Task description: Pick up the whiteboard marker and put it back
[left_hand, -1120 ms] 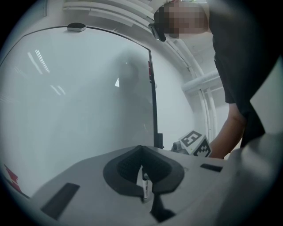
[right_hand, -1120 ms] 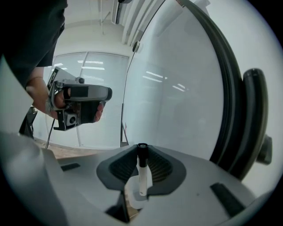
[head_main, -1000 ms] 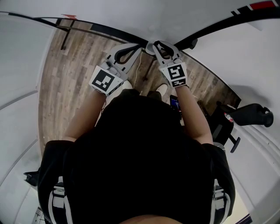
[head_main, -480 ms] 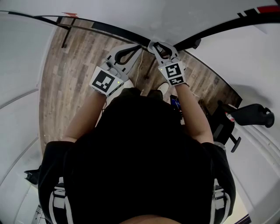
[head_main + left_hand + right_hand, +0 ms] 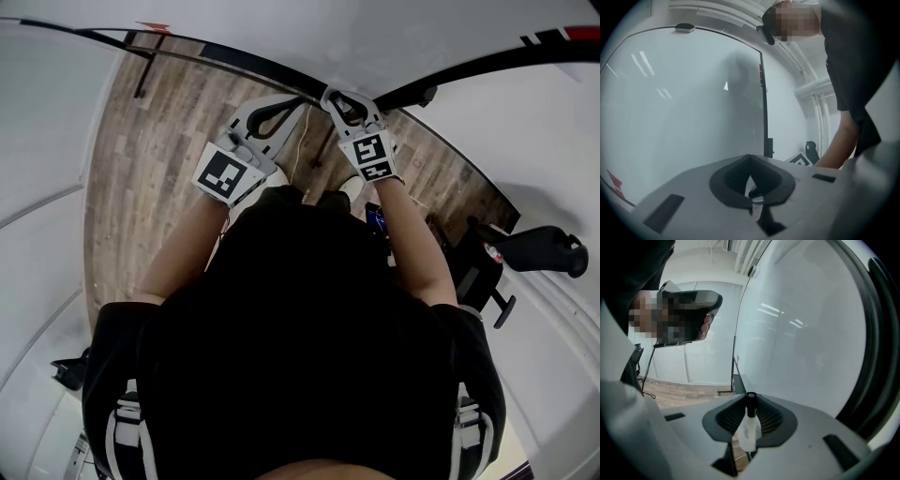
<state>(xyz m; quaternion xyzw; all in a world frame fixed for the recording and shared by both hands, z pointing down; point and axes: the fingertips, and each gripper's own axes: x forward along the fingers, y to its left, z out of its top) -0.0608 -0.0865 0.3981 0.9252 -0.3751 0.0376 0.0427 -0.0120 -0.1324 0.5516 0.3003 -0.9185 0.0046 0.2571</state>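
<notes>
Right fingers (image 5: 774, 420) clamping whiteboard marker (image 5: 748, 431), left fingers (image 5: 729, 180) together

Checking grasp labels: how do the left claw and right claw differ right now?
The right claw is shut on the whiteboard marker, whose white barrel and black end stand up between its pads. The left claw holds nothing. The left claw's tips meet, while the right claw's pads are kept apart by the marker. Shared: both face the whiteboard.

Whiteboard marker (image 5: 749, 426): white barrel, black top, upright, pinched between fingers (image 5: 776, 420).
</notes>
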